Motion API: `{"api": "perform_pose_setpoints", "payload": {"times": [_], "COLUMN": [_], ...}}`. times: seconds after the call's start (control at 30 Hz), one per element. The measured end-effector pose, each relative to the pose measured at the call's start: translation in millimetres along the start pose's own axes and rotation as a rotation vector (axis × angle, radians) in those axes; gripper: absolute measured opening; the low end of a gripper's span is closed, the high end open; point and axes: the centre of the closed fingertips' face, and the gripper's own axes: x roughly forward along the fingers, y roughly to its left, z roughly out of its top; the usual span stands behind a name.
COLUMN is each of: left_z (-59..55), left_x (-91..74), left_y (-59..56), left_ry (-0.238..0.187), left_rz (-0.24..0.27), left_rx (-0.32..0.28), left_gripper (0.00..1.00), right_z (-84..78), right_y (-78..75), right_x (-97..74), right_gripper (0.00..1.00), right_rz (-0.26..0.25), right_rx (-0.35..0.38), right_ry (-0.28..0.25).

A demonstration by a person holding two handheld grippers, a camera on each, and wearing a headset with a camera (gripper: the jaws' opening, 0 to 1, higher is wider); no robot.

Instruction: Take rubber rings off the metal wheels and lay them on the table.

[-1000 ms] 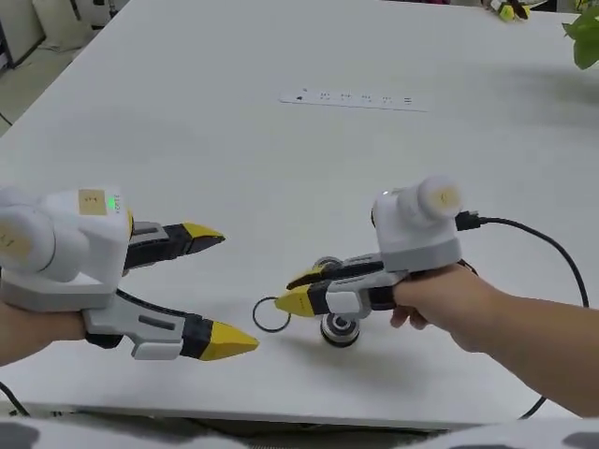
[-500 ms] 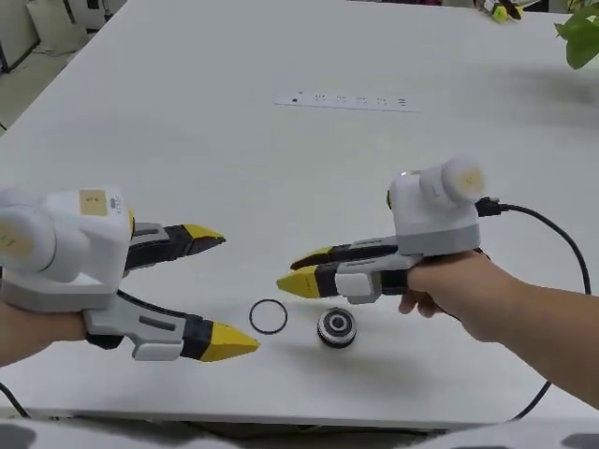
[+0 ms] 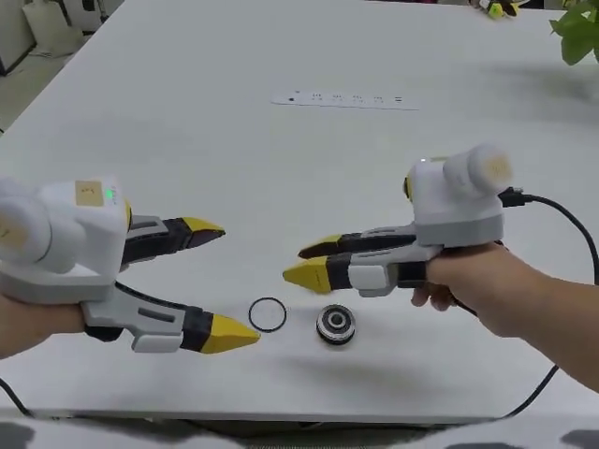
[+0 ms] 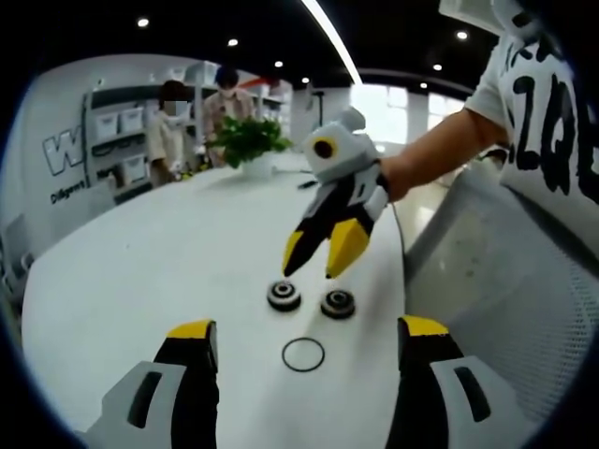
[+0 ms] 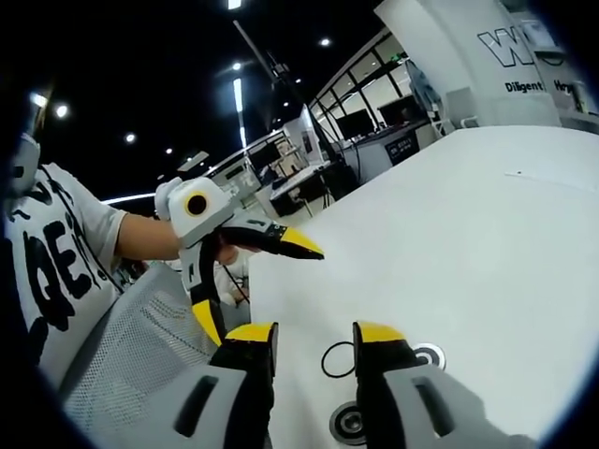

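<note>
Left tongs and right tongs both released; rubber ring lying free on the desk.

You are holding the left tongs spread wide and empty, hovering just above the white desk near its front edge, with the black rubber ring lying flat just beyond the lower jaw tip. You are holding the right tongs parted only a little, gripping nothing, hanging above the desk and pointing towards the left tongs. A metal wheel is sitting on the desk just beside the rubber ring, not touching it, below the right tongs. In the left gripper view a second metal wheel is resting next to the first, both lying beyond the ring. A power strip is lying farther back on the desk.
</note>
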Motion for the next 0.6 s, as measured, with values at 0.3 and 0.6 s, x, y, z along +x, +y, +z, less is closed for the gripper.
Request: {"api": "perform_pose_setpoints", "payload": {"times": [0.3,0.6], "left_z": [6.1,9.9], "left_x": [0.9,1.3], "left_y": [1.8,2.3], "left_ry": [-0.006,-0.011], "left_rz": [-0.004,-0.006], "left_rx": [0.008,0.011], "left_gripper": [0.80,0.80], "right_z": [7.2,12.9], "right_y": [6.8,7.1], "right_x": [-9.2,-20.8], "right_gripper": [0.33,0.36], "right_rz": [-0.003,-0.018], "right_rx": [-0.015,-0.029], "right_ry": [-0.027,-0.054]}}
